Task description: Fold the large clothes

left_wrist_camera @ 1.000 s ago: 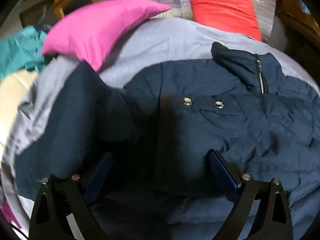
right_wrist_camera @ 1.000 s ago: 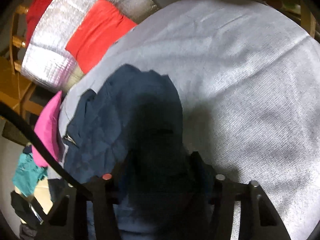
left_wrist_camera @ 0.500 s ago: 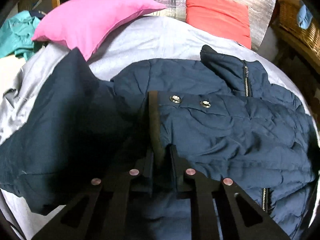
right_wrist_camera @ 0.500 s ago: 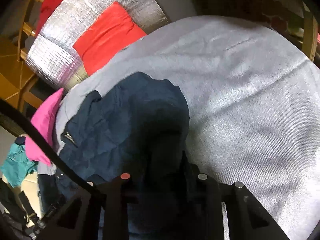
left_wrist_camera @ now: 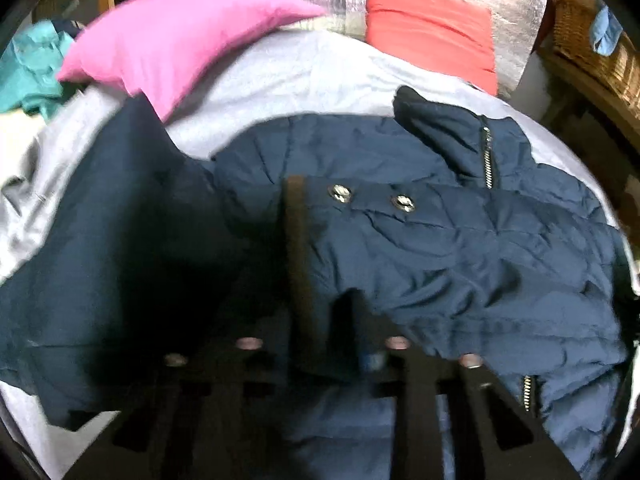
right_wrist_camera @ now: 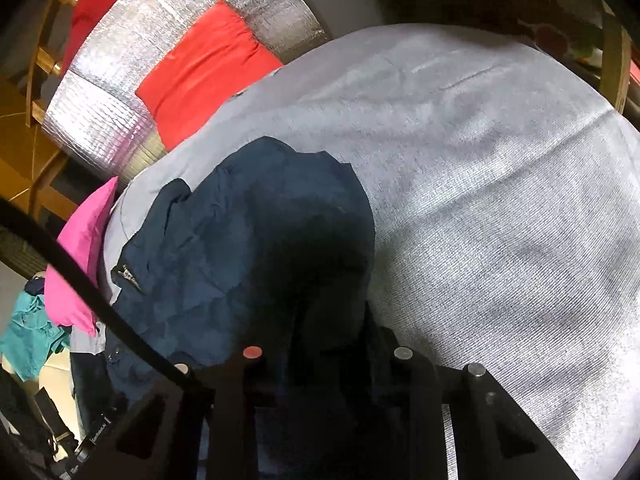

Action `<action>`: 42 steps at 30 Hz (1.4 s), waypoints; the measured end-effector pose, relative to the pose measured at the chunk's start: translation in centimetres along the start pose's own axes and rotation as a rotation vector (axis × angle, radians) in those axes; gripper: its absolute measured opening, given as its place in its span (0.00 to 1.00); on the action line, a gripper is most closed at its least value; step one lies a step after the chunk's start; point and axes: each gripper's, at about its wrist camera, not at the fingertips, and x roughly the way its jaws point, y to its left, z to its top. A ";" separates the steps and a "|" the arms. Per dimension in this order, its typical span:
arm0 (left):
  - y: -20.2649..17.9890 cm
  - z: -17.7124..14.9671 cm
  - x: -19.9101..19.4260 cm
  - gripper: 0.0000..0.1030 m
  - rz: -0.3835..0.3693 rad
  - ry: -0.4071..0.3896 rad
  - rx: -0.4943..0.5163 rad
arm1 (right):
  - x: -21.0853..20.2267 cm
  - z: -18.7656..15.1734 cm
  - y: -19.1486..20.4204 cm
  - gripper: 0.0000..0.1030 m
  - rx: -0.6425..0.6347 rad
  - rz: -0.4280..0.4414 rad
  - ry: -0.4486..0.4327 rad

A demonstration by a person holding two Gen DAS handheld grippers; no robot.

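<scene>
A navy quilted jacket [left_wrist_camera: 440,248] lies spread on a grey sheet [left_wrist_camera: 304,80], its collar zipper [left_wrist_camera: 488,156] toward the back. Two metal snaps [left_wrist_camera: 340,193] sit on the front edge, beside a brown inner strip. My left gripper [left_wrist_camera: 320,320] is shut on that front edge, just below the snaps. In the right wrist view the jacket [right_wrist_camera: 248,240] bunches up on the sheet [right_wrist_camera: 480,160]. My right gripper [right_wrist_camera: 332,332] has its pads pressed on a dark fold of that fabric. The fingertips themselves are lost in shadow.
A pink pillow [left_wrist_camera: 180,40] and a red cushion [left_wrist_camera: 428,44] lie at the back against a silver foil mat [left_wrist_camera: 516,12]. A teal garment [left_wrist_camera: 28,68] is at the far left, a wicker basket [left_wrist_camera: 592,40] at the right. A black cable [right_wrist_camera: 80,276] crosses the right view.
My left gripper went from wide open to shut on the jacket's front edge. The right jaws narrowed onto the fold of fabric between them. Neither hand shifted much.
</scene>
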 end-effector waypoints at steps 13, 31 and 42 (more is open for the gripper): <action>-0.2 0.2 -4.4 0.09 0.004 -0.053 0.046 | -0.5 0.3 0.1 0.27 0.006 -0.013 -0.041; 7.4 -1.9 -12.9 0.65 -0.046 -0.265 -0.156 | -6.5 -3.0 7.1 0.51 -0.233 0.049 -0.258; 24.2 -10.4 -10.9 0.68 -0.081 -0.134 -0.952 | -0.2 -6.5 10.9 0.51 -0.324 0.009 0.012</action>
